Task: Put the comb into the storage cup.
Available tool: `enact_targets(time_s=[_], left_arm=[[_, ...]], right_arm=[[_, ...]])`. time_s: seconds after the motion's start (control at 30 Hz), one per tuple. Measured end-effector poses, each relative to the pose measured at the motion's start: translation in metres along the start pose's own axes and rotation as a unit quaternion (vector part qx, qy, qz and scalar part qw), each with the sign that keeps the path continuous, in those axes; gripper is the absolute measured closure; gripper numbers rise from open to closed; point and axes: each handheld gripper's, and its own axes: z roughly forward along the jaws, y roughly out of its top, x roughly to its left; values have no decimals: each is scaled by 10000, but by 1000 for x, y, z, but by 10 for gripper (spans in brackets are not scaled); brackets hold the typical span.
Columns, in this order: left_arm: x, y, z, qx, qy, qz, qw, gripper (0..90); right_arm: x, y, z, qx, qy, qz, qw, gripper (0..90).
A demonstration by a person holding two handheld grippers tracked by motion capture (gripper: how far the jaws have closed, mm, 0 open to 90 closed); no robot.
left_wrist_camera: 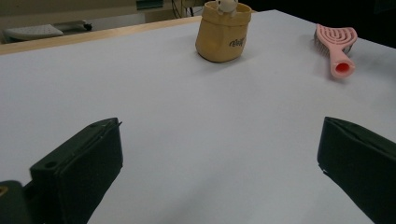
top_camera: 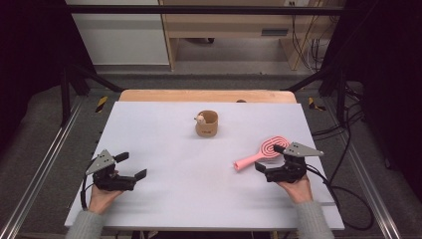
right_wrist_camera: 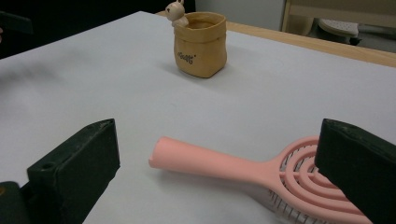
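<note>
Hairbrush (right_wrist_camera: pixel 243 170) lying crosswise just ahead of right gripper (right_wrist_camera: pixel 217 163), jaws spread apart; handle pointed toward left gripper (top_camera: pixel 130 167), also spread.

A white table (top_camera: pixel 164 149) with a wooden far edge stands on grey floor (top_camera: pixel 45 114), black frame bars (top_camera: pixel 199 9) around it, a pale wood cabinet (top_camera: pixel 224 20) and cables (top_camera: pixel 306 45) beyond it.

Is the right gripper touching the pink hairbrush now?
Cannot tell. In the right gripper view, the right gripper has open jaws on either side of the pink hairbrush, but one jaw overlaps the head, hiding any gap or contact.
</note>
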Motion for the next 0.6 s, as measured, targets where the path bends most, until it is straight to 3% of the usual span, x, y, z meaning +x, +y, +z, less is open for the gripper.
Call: enact_targets(time_s=[0.27, 0.6], left_arm=[[0, 0, 0, 0, 7, -13, 10000, 0], [0, -1, 1, 10, 18, -18, 10000, 0]], right_arm=[[3, 7, 3, 43, -109, -59, 9999, 16], [6, 12, 10, 83, -32, -168, 9998, 78]])
